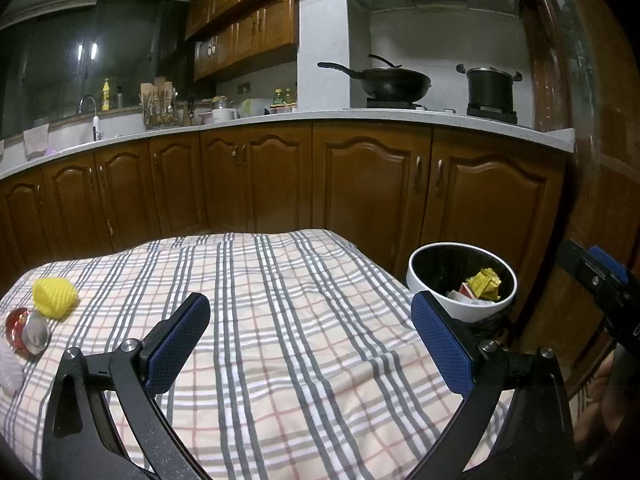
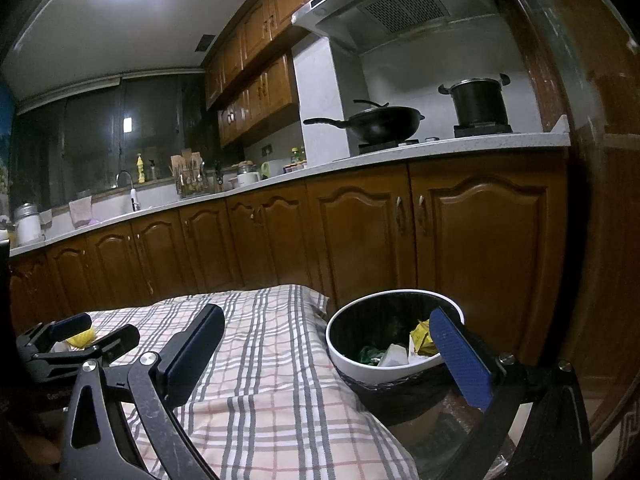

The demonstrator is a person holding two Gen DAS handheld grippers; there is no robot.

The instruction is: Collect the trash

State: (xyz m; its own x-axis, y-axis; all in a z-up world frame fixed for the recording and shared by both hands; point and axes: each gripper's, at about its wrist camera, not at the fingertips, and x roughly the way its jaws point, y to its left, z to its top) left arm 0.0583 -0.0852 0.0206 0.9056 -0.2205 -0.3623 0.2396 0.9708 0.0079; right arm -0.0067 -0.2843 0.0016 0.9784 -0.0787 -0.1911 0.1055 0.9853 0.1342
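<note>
Both grippers gape empty over the checked table; no writing is legible.
Left gripper (image 1: 311,344), right gripper (image 2: 332,356); yellow wrapper (image 1: 54,297) near the table's (image 1: 280,320) left edge, bin (image 1: 424,276) beside its right edge.

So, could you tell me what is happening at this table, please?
A person is clearing trash off the checked tablecloth with two handheld grippers. Both the left gripper and the right gripper are open and hold nothing. The white bin beside the table already holds some scraps, including a yellow wrapper. A yellow foam net, a red wrapper and some white pieces remain at the table's left edge.
</note>
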